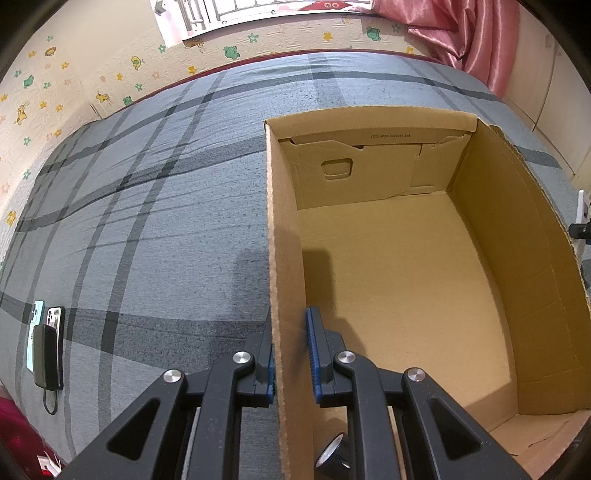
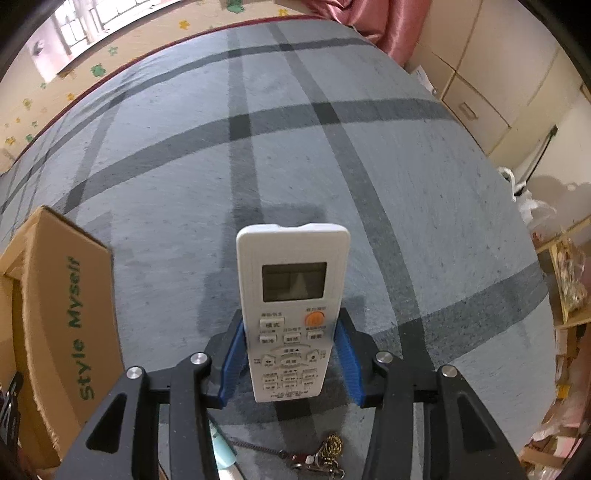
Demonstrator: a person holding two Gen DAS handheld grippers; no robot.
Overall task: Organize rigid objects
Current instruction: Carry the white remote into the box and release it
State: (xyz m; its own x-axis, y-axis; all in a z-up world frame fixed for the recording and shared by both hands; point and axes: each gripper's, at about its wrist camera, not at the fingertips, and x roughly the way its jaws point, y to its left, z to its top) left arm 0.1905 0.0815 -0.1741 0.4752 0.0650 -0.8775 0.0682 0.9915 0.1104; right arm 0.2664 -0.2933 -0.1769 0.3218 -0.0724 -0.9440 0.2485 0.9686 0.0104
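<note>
Bed cover [image 1: 147,221]: grey cloth with dark crossing stripes, filling most of both views, with a dark red edge at the far side. Far wall [image 1: 92,74]: cream padded panels with animal and flower stickers. Window [image 1: 258,11]: bright, barred, top of the left wrist view. Curtain [image 1: 480,37]: pink, glossy, far right. Cupboards [image 2: 498,92]: pale, flat doors, right side. Clutter of bags and boxes [image 2: 554,258]: near right, blurred.
</note>
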